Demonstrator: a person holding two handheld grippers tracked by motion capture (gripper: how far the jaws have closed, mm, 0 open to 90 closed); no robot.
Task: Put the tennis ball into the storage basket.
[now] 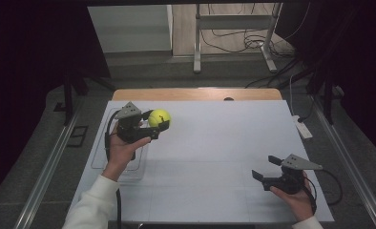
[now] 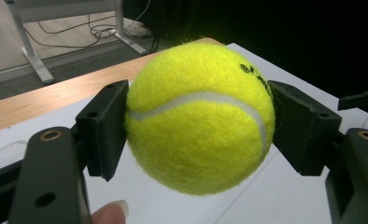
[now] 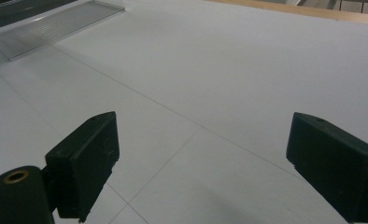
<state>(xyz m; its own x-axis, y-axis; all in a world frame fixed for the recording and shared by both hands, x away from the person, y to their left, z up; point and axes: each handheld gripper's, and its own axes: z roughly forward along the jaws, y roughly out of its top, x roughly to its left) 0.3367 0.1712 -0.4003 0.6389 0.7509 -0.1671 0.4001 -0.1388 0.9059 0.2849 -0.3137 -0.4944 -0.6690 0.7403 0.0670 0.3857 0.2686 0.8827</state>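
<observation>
Right gripper [image 1: 265, 168]: held low near the white surface's [image 1: 214, 143] near right corner, jaws spread wide, nothing between them. Clear tray [image 1: 99, 160]: seen at the left edge. Left gripper [image 1: 156, 125]: raised above the tray's far end, jaws clamped on the tennis ball [image 1: 160, 117]; ball round, no long axis, its seam running crosswise.

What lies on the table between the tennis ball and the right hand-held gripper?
Nothing: in the high view, bare white table separates the tennis ball from the right hand-held gripper.
</observation>
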